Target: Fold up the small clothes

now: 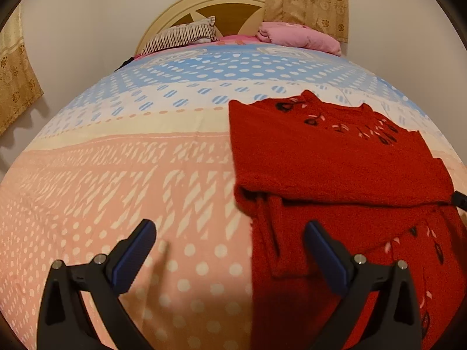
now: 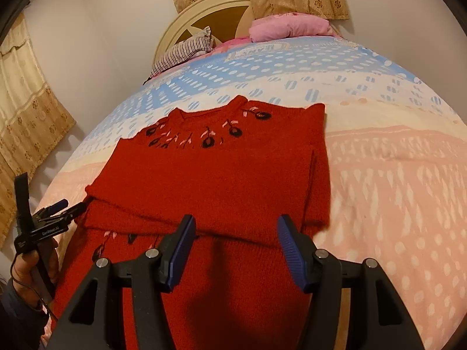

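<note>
A red knitted sweater (image 2: 221, 175) with dark and pink embroidery at the neck lies flat on the bed, sleeves folded in; it also shows in the left wrist view (image 1: 335, 163). Its lower part runs under both grippers. My right gripper (image 2: 235, 233) is open and empty, just above the sweater's lower fold. My left gripper (image 1: 230, 239) is open and empty, straddling the sweater's left edge, one finger over the bedsheet. In the right wrist view the left gripper (image 2: 62, 208) shows at the sweater's left edge, held by a hand.
The bed (image 1: 131, 175) has a pink, cream and blue dotted sheet. A striped pillow (image 1: 181, 36) and a pink folded blanket (image 1: 297, 36) lie by the headboard (image 1: 216, 8). Curtains (image 1: 14, 87) hang on the walls.
</note>
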Demonstrator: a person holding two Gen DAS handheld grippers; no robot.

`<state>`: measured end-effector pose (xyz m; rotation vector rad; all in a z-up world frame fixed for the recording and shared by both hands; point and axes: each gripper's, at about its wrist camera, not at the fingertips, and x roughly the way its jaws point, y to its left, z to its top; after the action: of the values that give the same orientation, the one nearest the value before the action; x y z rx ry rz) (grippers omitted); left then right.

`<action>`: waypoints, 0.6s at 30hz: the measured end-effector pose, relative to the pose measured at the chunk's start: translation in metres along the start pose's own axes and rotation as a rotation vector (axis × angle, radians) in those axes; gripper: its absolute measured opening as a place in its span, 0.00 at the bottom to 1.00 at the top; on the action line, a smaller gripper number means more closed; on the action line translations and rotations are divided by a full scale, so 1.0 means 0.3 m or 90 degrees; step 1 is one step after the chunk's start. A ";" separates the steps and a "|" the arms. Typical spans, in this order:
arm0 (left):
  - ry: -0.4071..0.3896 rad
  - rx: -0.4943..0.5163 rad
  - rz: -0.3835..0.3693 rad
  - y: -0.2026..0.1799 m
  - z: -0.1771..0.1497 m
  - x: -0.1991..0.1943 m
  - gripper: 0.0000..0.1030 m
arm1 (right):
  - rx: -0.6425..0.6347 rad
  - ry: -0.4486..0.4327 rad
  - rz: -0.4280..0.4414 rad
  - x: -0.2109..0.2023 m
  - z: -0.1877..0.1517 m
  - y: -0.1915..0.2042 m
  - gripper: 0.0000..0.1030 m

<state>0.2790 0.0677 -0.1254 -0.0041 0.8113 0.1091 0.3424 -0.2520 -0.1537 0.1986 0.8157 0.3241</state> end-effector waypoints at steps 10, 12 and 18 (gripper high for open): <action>-0.014 0.017 0.001 -0.030 -0.028 -0.055 1.00 | 0.006 0.012 -0.009 -0.033 -0.050 -0.002 0.58; -0.019 0.018 -0.001 -0.028 -0.034 -0.069 1.00 | 0.004 0.011 -0.011 -0.046 -0.060 -0.001 0.58; -0.027 0.028 -0.007 -0.036 -0.063 -0.120 1.00 | 0.005 0.013 -0.012 -0.081 -0.092 0.003 0.58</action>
<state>0.2417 0.0526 -0.1127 0.0357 0.7716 0.0800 0.3061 -0.2585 -0.1554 0.1955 0.8392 0.3063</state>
